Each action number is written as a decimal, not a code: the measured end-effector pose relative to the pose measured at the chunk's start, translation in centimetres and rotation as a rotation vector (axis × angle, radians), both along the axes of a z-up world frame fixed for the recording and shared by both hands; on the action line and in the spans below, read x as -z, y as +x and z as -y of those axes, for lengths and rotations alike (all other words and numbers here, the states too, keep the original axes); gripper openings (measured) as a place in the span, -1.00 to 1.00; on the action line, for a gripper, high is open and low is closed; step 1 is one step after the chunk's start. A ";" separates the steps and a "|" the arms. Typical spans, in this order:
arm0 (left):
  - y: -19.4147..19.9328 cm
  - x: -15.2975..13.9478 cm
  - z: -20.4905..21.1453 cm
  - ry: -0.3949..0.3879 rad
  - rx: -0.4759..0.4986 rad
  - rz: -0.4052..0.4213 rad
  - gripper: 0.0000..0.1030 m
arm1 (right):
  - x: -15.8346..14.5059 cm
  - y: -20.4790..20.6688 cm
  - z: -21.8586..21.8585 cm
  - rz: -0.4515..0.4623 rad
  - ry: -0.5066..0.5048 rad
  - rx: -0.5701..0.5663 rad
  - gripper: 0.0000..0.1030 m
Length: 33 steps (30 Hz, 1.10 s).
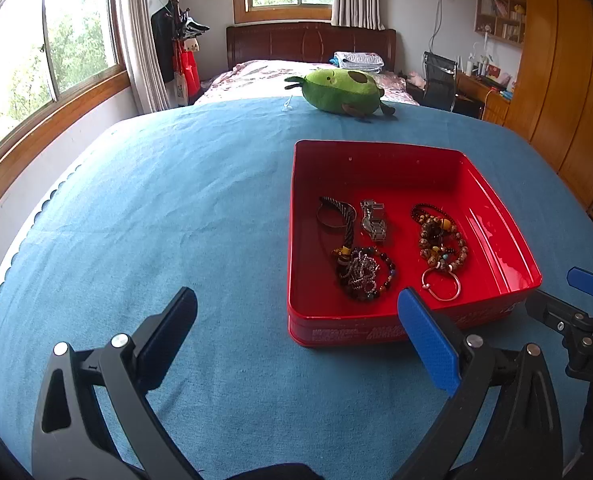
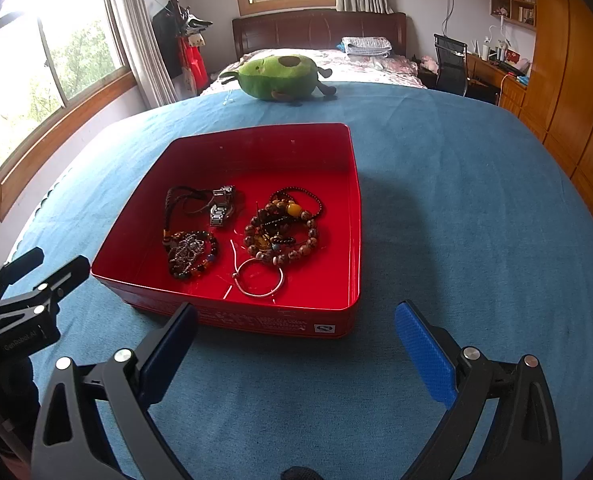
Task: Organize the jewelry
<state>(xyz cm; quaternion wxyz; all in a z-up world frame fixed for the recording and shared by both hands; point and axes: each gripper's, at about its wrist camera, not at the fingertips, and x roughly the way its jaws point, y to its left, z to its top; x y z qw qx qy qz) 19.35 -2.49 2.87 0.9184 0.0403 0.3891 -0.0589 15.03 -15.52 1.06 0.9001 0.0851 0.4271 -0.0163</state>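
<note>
A red tin box (image 1: pixel 496 216) (image 2: pixel 144 216) sits on the blue cloth. It holds a metal watch (image 1: pixel 373 216) (image 2: pixel 222 206), a dark cord necklace (image 1: pixel 338 212) (image 2: pixel 180 196), a chain-and-bead tangle (image 1: pixel 362 274) (image 2: pixel 190 254), a pile of wooden bead bracelets (image 1: pixel 440 238) (image 2: pixel 284 228) and a silver bangle (image 1: pixel 442 286) (image 2: pixel 258 278). My left gripper (image 1: pixel 296 312) is open, just left of the box's near corner, nothing between its fingers. My right gripper (image 2: pixel 296 320) is open in front of the box's near wall, empty. Each gripper shows at the edge of the other's view.
A green avocado plush (image 1: pixel 338 90) (image 2: pixel 282 76) lies at the far edge of the blue cloth (image 1: pixel 156 220) (image 2: pixel 476 220). Beyond it are a bed, a coat stand, windows at left, and a desk, chair and wooden wardrobe at right.
</note>
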 end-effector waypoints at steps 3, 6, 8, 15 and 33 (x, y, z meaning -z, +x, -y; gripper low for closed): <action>0.0 0.0 0.0 0.000 0.000 0.000 0.93 | 0.1 0.0 0.0 0.000 -0.001 -0.001 0.92; 0.1 0.1 0.1 0.002 0.002 -0.001 0.93 | 0.1 0.0 0.0 -0.001 -0.001 -0.002 0.92; 0.1 0.2 0.1 0.003 0.003 -0.002 0.93 | 0.3 0.0 0.0 -0.003 -0.001 -0.003 0.92; 0.2 0.3 0.1 0.004 0.002 -0.006 0.93 | 0.4 0.0 0.0 -0.004 -0.002 -0.004 0.92; 0.3 0.4 0.1 0.004 0.001 -0.018 0.93 | 0.5 0.0 0.2 -0.006 -0.002 -0.006 0.92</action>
